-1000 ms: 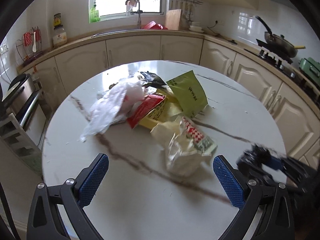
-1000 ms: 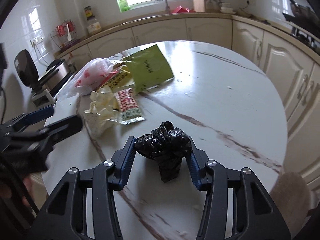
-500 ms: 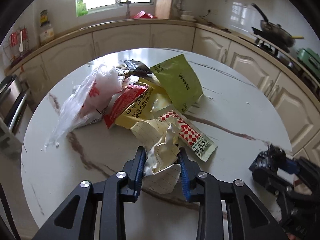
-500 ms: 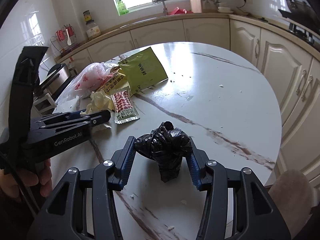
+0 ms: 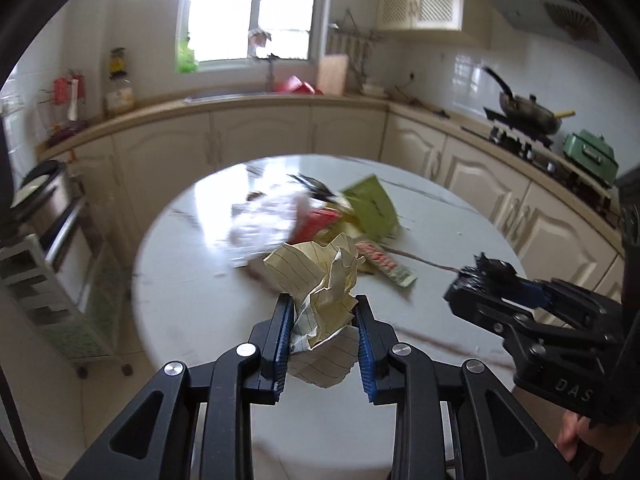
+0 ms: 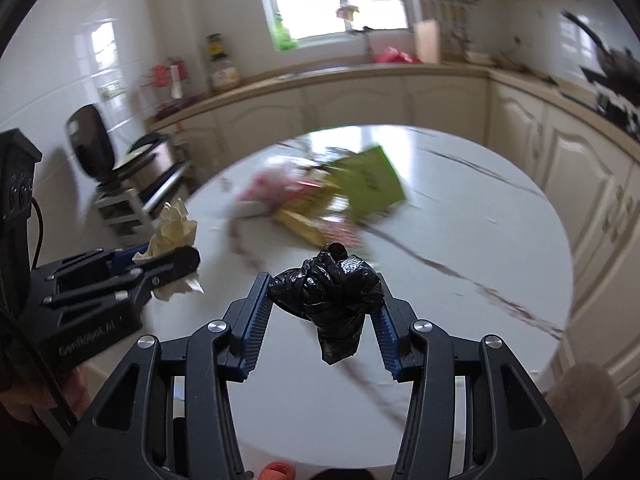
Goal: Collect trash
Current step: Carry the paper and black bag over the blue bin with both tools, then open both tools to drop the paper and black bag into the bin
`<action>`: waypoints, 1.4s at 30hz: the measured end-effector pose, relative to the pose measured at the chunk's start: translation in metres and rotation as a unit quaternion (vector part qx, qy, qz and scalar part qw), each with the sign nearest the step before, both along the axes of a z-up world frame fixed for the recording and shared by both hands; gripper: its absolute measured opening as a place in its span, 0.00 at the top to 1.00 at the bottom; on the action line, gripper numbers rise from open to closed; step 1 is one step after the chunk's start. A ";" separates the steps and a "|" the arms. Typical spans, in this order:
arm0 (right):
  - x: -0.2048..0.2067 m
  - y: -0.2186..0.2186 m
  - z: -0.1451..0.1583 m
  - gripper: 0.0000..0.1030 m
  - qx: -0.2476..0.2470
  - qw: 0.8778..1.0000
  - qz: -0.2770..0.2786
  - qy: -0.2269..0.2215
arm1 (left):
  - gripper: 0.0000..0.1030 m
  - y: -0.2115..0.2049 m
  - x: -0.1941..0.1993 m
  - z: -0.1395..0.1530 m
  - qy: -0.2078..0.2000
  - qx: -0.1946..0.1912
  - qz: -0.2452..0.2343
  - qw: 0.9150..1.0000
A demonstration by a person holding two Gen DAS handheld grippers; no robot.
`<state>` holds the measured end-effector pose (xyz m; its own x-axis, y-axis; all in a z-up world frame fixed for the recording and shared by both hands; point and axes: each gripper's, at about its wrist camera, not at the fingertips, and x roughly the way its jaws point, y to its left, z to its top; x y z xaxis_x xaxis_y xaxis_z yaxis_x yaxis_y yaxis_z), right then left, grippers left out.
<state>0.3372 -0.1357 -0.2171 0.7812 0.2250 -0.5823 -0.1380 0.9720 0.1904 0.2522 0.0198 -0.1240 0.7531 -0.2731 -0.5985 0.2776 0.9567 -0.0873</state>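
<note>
Paper wad (image 5: 320,300) between left hand-held gripper (image 5: 322,334) pads

Crumpled lined paper (image 5: 324,280), glossy marble table (image 5: 192,280)

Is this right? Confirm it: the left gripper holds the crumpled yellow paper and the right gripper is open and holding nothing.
Not quite. The left gripper does hold the crumpled yellow paper, but the right gripper is not open: the right wrist view shows its fingers shut on a black plastic bag.
</note>
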 end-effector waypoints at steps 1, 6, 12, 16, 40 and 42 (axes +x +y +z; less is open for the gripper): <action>0.000 0.010 0.002 0.56 -0.002 1.000 0.009 -0.002 | 0.75 0.010 -0.007 0.001 -0.003 0.001 0.007 1.000; 0.004 0.098 0.010 0.56 -0.010 0.995 0.094 -0.011 | 0.75 0.093 -0.051 -0.006 -0.008 0.014 0.076 0.997; 0.017 0.206 -0.013 0.56 -0.019 0.981 0.190 0.010 | 0.75 0.186 -0.094 -0.033 0.018 0.009 0.162 0.987; 0.031 0.256 -0.037 0.56 -0.036 0.973 0.227 0.037 | 0.75 0.229 -0.110 -0.060 0.048 0.000 0.200 0.979; 0.135 0.395 -0.192 0.54 -0.044 0.939 0.295 0.171 | 0.49 0.351 -0.019 -0.191 0.228 -0.042 0.303 0.925; 0.141 0.397 -0.194 0.54 -0.031 0.941 0.292 0.167 | 0.45 0.355 -0.022 -0.191 0.224 -0.039 0.308 0.924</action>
<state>0.4782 0.2612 -0.4109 0.3059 0.5158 -0.8002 -0.5941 0.7602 0.2629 0.2300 0.3744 -0.3149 0.4609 0.0703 -0.8847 -0.3989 0.9069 -0.1357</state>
